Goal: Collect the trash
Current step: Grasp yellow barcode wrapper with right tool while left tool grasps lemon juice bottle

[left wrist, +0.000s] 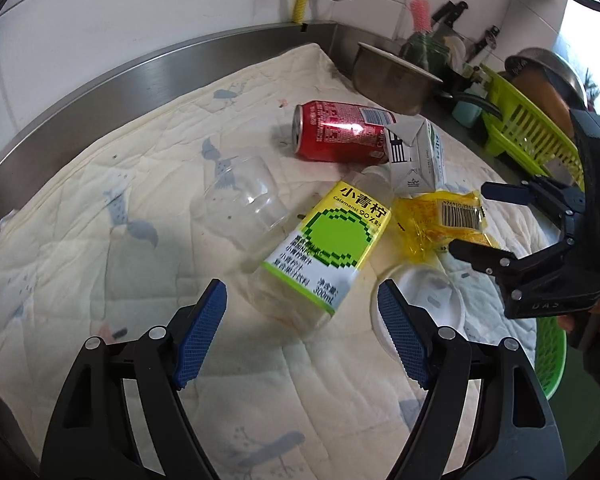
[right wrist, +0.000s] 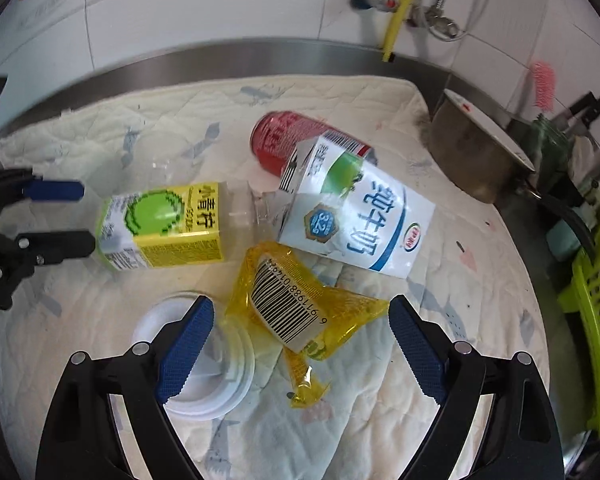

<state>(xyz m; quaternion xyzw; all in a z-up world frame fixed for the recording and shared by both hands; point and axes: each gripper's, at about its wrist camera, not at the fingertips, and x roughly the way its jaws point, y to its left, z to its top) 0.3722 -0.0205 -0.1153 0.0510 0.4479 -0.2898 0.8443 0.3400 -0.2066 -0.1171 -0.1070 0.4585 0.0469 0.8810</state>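
Between right claw [right wrist: 300, 344] fingers — yellow wrapper [right wrist: 296, 304], untouched

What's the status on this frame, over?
Left tool open above juice bottle. Right tool open over yellow wrapper. Nothing held. Can, milk carton, white lid crowd close.

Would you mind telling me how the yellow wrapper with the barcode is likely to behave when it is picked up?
The yellow wrapper looks like thin, crinkled film, so it will probably flop and crumple rather than hold shape. It seems empty and flat, hence likely very light. Its glossy surface may slip between the pads of the open right claw.
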